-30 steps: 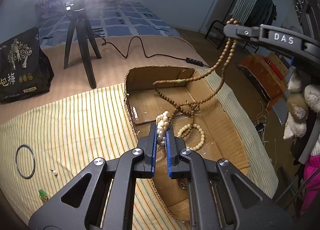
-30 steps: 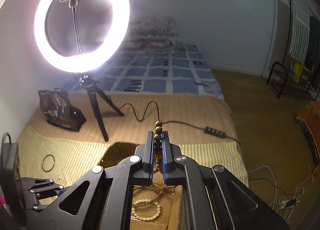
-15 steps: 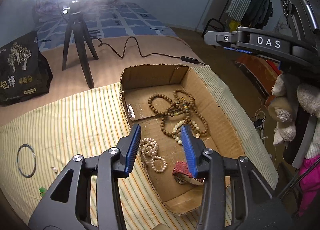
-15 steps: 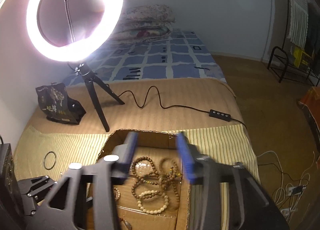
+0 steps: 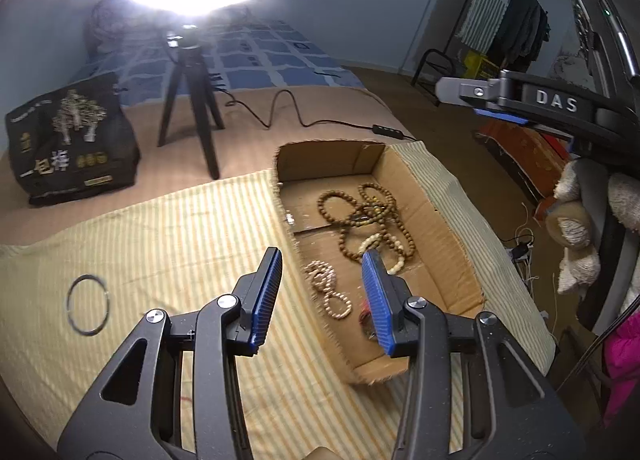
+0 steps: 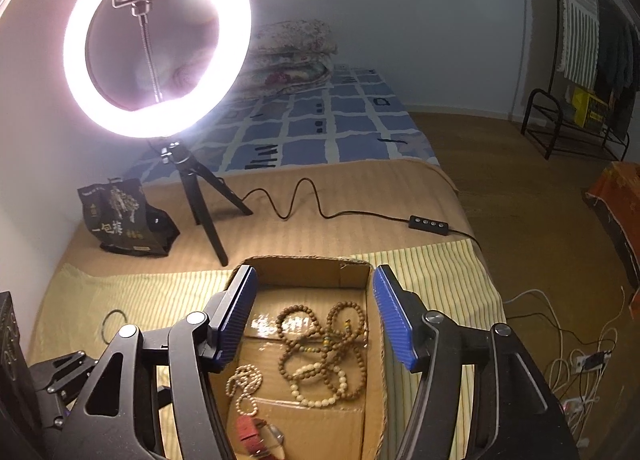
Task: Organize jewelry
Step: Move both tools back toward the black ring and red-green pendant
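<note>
While the ring light [image 6: 156, 40] on its tripod [image 6: 196, 196] washes out the top of both views, you can still read the scene: bed [image 6: 320, 124] with a blue checked cover, then a striped cloth [image 5: 160, 244] over it. The cardboard box [image 5: 448, 228] sits on that cloth, flaps cut off. Beside the tripod stands a black bag [image 5: 72, 144] with gold Chinese print; "一包梅" is readable, the smaller text isn't.

Your right gripper [image 6: 314, 314] hangs over the box, jaws opening, nothing between them. "DAS" is printed on its side in the left view. Your left gripper [image 5: 322, 292] sits at the box's near-left edge, jaws partly open, empty.

Jewelry is all in the box: brown bead strand [image 6: 320, 340] tangled with a cream bead bracelet [image 6: 316, 388], small pale beads [image 5: 324, 284] nearer you, something red [image 6: 250, 432] at the near end. A thin metal ring [image 5: 88, 310] lies apart on the cloth, left of the box.
</note>
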The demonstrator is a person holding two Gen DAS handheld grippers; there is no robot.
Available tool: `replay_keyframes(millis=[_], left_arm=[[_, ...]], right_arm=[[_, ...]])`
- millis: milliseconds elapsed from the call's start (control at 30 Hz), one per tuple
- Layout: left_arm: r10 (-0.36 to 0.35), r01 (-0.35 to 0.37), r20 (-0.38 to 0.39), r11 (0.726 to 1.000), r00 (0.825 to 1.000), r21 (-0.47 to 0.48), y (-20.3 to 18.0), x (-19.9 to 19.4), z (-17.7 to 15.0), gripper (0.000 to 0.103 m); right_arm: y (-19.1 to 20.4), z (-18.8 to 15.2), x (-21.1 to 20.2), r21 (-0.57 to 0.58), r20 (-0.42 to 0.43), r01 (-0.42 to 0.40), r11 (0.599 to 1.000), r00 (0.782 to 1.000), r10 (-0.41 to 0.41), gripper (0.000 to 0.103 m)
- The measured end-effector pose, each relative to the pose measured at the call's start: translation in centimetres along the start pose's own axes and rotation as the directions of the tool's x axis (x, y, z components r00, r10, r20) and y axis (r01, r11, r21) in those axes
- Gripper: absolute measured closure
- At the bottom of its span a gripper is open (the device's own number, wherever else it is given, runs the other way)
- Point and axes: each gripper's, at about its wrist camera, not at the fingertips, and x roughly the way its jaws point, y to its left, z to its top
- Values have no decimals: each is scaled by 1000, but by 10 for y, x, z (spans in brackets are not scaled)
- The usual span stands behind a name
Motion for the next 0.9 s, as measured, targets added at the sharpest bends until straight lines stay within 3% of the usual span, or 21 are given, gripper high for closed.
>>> replay_keyframes(millis=[267, 400, 600, 900], left_arm=[[73, -73, 52, 997, 996, -9, 40, -46, -11, 60], [106, -103, 57, 993, 993, -49, 75, -74, -22, 60], [154, -147, 49, 981, 987, -123, 126, -100, -48, 60], [195, -192, -5, 957, 981, -219, 182, -92, -80, 60]], right_arm=[[30, -13, -27, -15, 0, -16, 1000, 1000, 16, 27], [51, -25, -35, -30, -13, -33, 999, 999, 32, 27], [85, -45, -36, -29, -44, -140, 990, 989, 139, 26], [139, -82, -10, -63, -119, -263, 963, 960, 254, 26]])
